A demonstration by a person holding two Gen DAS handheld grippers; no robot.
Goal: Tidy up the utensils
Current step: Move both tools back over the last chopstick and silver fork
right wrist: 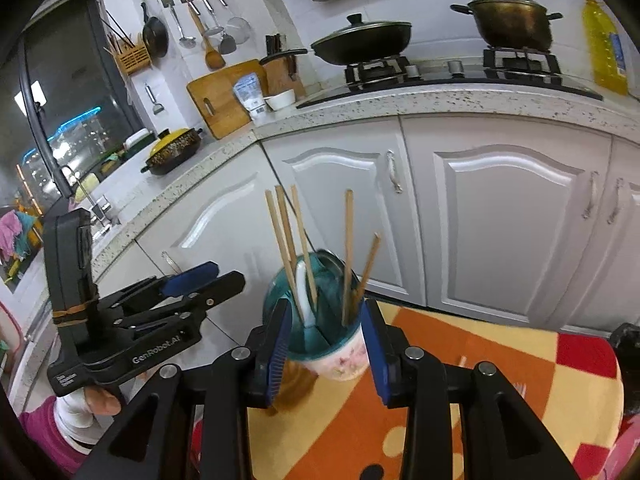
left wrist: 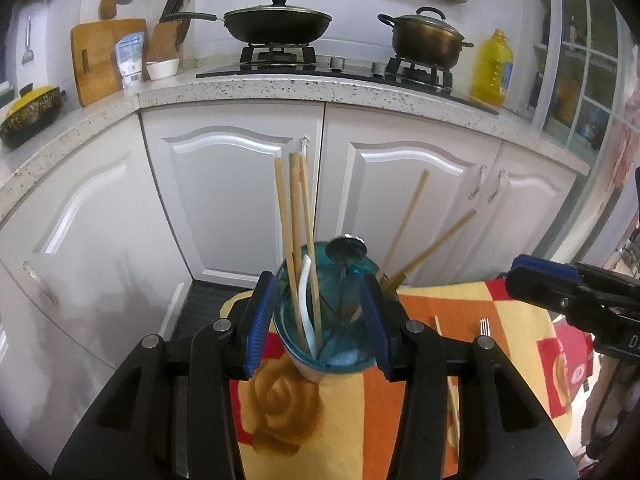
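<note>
Left gripper point(left wrist: 318, 322): pads wide, flanking the holder without visible contact.
Right gripper point(right wrist: 326, 342): pads wide, the same holder between them.
Utensil holder point(left wrist: 332, 320): teal, on the tablecloth point(left wrist: 352, 420) at its 12 o'clock edge.
Contents: chopsticks point(left wrist: 296, 232), white spoon point(left wrist: 306, 300), metal spoon point(left wrist: 346, 250).
Fork point(left wrist: 485, 326): lying at 3 o'clock of the holder.

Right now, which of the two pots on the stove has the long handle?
The black wok on the left burner: one long straight handle pointing left. The brown pot on the right burner has only short side loops.
</note>
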